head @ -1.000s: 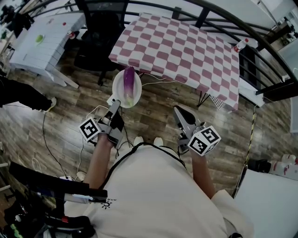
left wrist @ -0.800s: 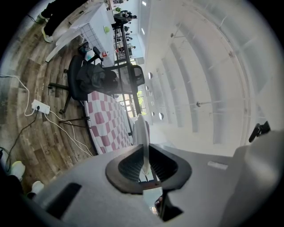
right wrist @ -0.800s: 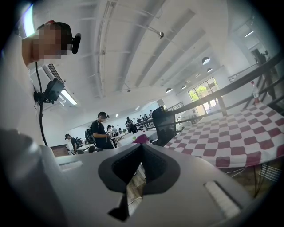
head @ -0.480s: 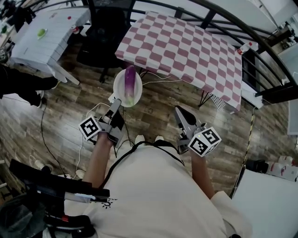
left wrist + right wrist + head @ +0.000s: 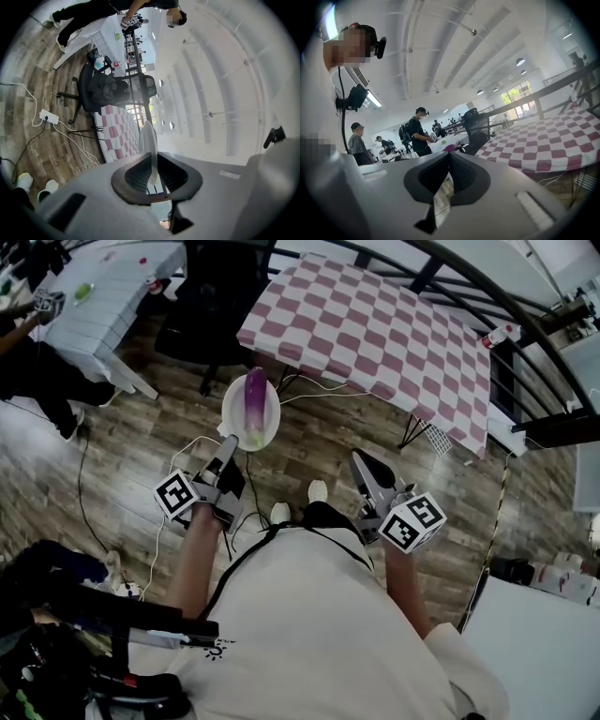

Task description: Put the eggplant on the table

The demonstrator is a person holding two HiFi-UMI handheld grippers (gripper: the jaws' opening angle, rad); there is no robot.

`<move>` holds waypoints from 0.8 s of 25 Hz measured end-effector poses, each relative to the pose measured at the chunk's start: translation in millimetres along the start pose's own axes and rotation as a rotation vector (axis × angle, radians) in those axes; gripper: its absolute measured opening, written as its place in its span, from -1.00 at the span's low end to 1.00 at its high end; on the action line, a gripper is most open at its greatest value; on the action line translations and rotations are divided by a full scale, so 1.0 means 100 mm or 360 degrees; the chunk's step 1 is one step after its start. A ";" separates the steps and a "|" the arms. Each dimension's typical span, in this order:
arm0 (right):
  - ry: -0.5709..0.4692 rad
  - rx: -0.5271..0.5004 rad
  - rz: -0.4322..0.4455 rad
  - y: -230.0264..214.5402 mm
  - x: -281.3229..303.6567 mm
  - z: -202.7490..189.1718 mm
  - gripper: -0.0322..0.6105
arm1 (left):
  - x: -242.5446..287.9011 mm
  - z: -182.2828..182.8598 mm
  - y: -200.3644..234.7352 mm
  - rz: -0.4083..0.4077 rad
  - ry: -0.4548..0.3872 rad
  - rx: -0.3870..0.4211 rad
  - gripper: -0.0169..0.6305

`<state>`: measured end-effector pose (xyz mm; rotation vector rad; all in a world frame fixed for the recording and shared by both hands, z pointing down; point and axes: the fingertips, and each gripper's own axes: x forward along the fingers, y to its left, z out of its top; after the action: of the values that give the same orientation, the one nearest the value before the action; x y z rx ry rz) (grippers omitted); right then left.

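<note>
1. The left gripper [image 5: 228, 442] is being kept clenched on the rim of a white plate [image 5: 232, 414]; in its own view the plate [image 5: 148, 140] is seen edge-on between the jaws.
2. The right gripper [image 5: 362, 463] is being held shut on nothing, low in the centre-right.
3. The eggplant [image 5: 254, 401] is being carried lengthwise on the plate, below the lower left corner of the checkered table [image 5: 375, 334].
4. Compared with a second ago, the plate is being held slightly higher in the frame and one shoe [image 5: 318, 490] is being set forward. The approach is judged unfinished.
5. The eggplant is being hidden in the left gripper view. The table's top edge is being crossed by dark bars [image 5: 441, 261].
</note>
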<state>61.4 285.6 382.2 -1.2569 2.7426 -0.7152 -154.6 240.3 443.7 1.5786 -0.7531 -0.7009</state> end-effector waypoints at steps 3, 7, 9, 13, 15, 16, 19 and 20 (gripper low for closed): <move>-0.0002 0.0010 -0.0003 -0.03 0.04 -0.01 -0.88 | 0.03 0.06 0.00 -0.0001 -0.0004 0.0015 -0.81; 0.0003 0.0031 0.0002 -0.10 0.08 -0.02 -0.88 | 0.11 0.10 -0.01 -0.0002 -0.0006 0.0021 -0.81; -0.0003 0.0039 0.0008 -0.16 0.13 0.01 -0.88 | 0.18 0.13 0.00 0.0005 -0.0009 0.0029 -0.81; -0.0013 0.0039 0.0023 -0.33 0.24 0.12 -0.88 | 0.38 0.18 0.02 0.0016 -0.0011 0.0030 -0.81; -0.0020 0.0043 0.0027 -0.43 0.30 0.19 -0.88 | 0.50 0.20 0.02 0.0017 -0.0008 0.0030 -0.81; -0.0021 0.0048 0.0027 -0.49 0.33 0.23 -0.88 | 0.57 0.22 0.02 0.0017 -0.0008 0.0030 -0.81; -0.0011 0.0068 0.0022 -0.75 0.47 0.39 -0.88 | 0.90 0.32 0.00 0.0026 -0.0003 0.0027 -0.81; -0.0005 0.0075 0.0022 -0.86 0.54 0.45 -0.88 | 1.04 0.36 -0.01 0.0033 0.0000 0.0025 -0.81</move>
<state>96.0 180.5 386.0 -1.2276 2.7124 -0.7710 -119.1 136.6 434.9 1.5830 -0.7755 -0.6811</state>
